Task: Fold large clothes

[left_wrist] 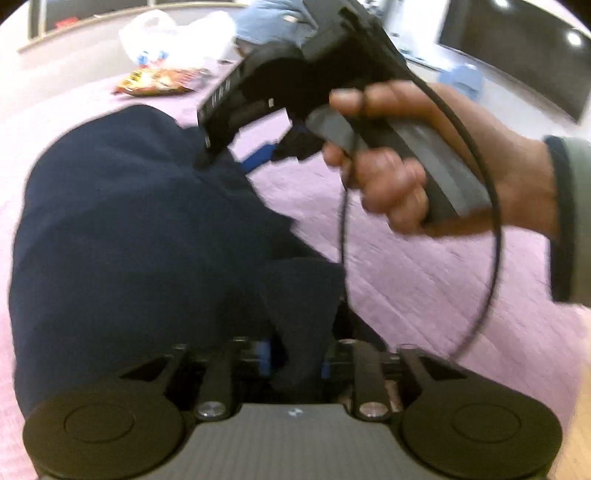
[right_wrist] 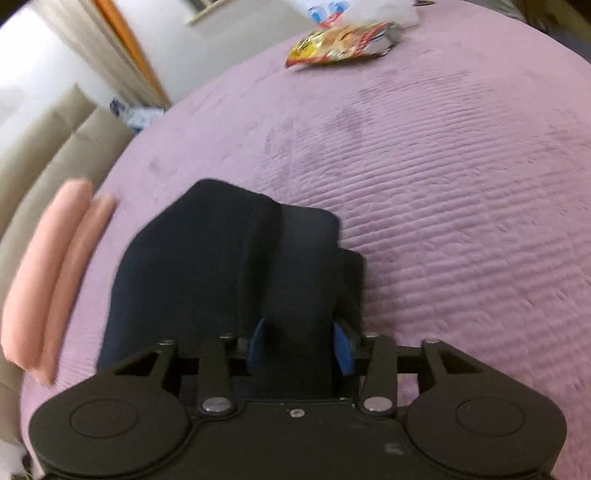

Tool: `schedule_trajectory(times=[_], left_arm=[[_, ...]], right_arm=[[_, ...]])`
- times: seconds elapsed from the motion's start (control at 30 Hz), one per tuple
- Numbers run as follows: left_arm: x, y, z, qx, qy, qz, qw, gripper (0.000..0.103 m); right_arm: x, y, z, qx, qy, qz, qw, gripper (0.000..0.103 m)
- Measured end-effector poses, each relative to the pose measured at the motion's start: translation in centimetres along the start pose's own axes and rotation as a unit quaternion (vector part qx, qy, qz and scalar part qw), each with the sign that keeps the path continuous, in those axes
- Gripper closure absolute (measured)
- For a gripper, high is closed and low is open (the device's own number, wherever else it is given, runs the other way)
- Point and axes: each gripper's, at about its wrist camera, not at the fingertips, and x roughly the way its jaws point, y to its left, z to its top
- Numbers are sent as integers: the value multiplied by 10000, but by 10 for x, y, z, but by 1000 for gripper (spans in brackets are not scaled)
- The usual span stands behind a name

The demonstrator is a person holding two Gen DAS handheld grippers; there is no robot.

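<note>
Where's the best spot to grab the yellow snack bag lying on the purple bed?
Probably the crinkled end seam of the snack bag. It lies flat on the bedspread, so come in low from the side and pinch that thin edge; the puffy middle would slip.

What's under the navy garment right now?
The quilted pink bedspread shows all around the dark navy garment, so it likely lies beneath. Anything directly under the cloth is covered.

bed, pink quilted cover | on it: navy garment; snack packet; plastic bag
</note>
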Motion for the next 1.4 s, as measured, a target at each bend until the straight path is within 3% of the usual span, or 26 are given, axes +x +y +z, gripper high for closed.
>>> schedule_trajectory(times=[0.1,0.2,0.23,0.37,0.4,0.47,0.57,0.63,0.73,0.8,0.9,1.03,1.1,1.17,1.27,1.37,1.4], left_arm=[[-22,-5,-17,-42,217,-445,9988,68],[-53,5,-20,-328,97,-479,9983,74],[-62,11,-19,-466,-38,-440,9979,74],[-88,57,-7,-1226,-659,-25,9903,75],[-86,70,-8,-1405,-717,21,9875,75],[-73,89,-16,-1617,-663,-37,9846,88],[-60,100,-34,-1525,-518,-153,9868,100],[-55,102,-46,-1464,-325,-234,9884,100],[-62,96,-54,-1363,-105,-228,9903,100],[-64,89,-56,-1114,3,-87,9937,100],[-65,91,-44,-1230,8,-202,9922,100],[-78,91,-20,-1324,-463,-455,9891,96],[-78,97,-14,-1376,-599,-391,9879,96],[-66,106,-19,-1463,-479,-317,9876,98],[-51,122,-34,-1913,-494,-678,9779,100],[-47,124,-39,-2016,-521,-798,9748,100],[-48,122,-41,-2014,-505,-803,9749,100]], right_arm=[[-32,-5,-17,-44,-68,-255,9996,44],[-60,15,-32,-303,-66,-62,9995,45],[-67,22,-37,-464,-81,12,9989,48],[-74,62,-72,-1232,5,-41,9924,89],[-69,70,-82,-1443,68,-194,9893,89],[-50,79,-101,-1827,314,-528,9812,89],[-23,70,-132,-2182,753,-1360,9635,97],[-24,56,-137,-2004,865,-1381,9661,103],[-41,50,-121,-1852,879,-1362,9692,103],[-54,54,-99,-2007,524,-1354,9688,98],[-59,66,-46,-2049,-185,-870,9747,98],[-25,87,14,-2172,-963,-269,9710,97],[3,95,35,-2089,-955,88,9732,97],[35,102,45,-2106,-787,243,9741,97],[82,107,43,-2451,-457,-296,9680,99],[105,97,41,-2859,-630,-1360,9465,103],[110,90,40,-2923,-650,-1516,9420,103]])
